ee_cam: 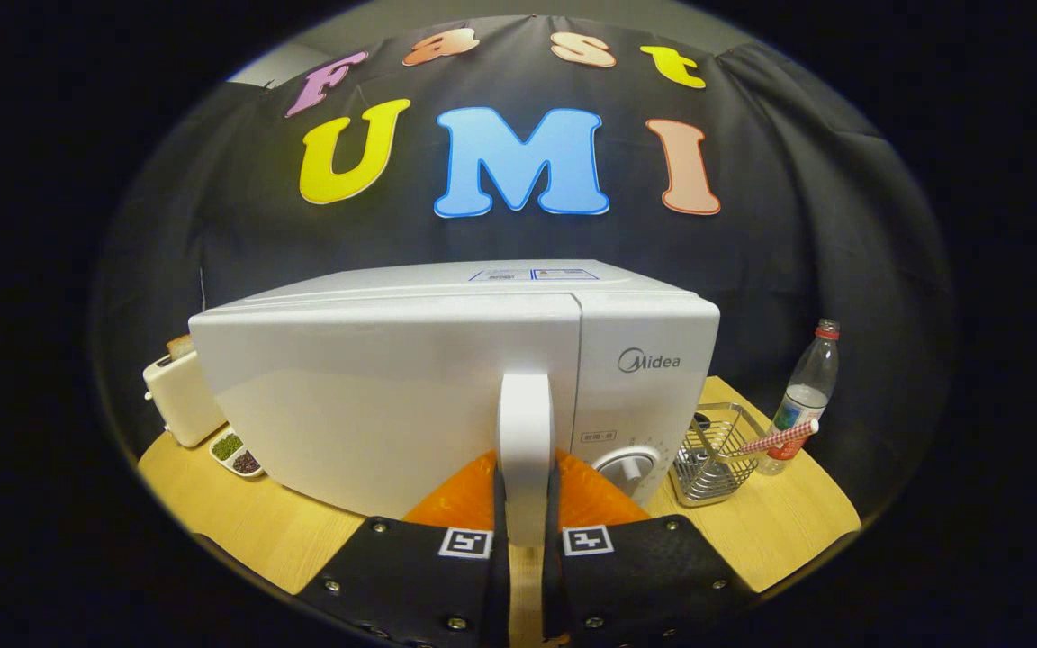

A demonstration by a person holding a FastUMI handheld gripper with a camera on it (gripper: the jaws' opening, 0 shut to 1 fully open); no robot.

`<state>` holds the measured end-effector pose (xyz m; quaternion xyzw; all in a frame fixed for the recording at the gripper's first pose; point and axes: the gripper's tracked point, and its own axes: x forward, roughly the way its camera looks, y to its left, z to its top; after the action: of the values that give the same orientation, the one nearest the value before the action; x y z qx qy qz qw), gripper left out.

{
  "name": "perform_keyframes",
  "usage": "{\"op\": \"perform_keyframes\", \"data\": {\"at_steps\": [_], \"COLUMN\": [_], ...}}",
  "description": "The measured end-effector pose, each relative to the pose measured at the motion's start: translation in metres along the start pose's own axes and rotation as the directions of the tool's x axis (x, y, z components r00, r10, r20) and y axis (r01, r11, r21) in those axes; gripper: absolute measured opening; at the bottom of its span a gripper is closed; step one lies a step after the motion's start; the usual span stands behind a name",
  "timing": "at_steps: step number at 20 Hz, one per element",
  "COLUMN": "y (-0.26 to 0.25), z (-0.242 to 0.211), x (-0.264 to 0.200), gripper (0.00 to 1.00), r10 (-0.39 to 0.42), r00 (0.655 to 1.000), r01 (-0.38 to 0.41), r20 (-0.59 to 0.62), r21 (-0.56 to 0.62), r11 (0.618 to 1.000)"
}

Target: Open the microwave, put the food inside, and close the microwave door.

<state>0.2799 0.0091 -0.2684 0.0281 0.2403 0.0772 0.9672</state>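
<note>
1 microwave (392, 396) | 1 toaster (178, 396) | 1 bottle (805, 396) | 1 wire basket (716, 463) | 1 two-part dish (236, 453)

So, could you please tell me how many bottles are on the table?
1. The clear bottle stands right of the microwave, beside the wire rack. The microwave may hide others. The hand-held gripper is shut on the door handle.

Microwave (446, 378) door swung out, hiding the cavity and most of the toaster (178, 396) behind it; gripper (526, 513) fingers closed on the door handle (525, 432), covering its lower end; sticker (532, 274) print on the microwave top and wire basket (712, 459) contents too small to resolve.
</note>
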Motion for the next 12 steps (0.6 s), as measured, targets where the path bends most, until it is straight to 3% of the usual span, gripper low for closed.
{"op": "perform_keyframes", "data": {"at_steps": [6,7,12], "y": [0.0,0.002,0.009], "z": [0.0,-0.003,-0.014], "x": [-0.004,-0.008,-0.04], "gripper": [0.14,0.1,0.1], "r10": [-0.033,-0.039,-0.042], "r00": [0.999,0.999,0.999], "r01": [0.034,0.041,0.042], "r20": [-0.029,-0.033,-0.026], "r21": [0.046,0.045,0.01], "r11": [0.998,0.998,0.999]}}
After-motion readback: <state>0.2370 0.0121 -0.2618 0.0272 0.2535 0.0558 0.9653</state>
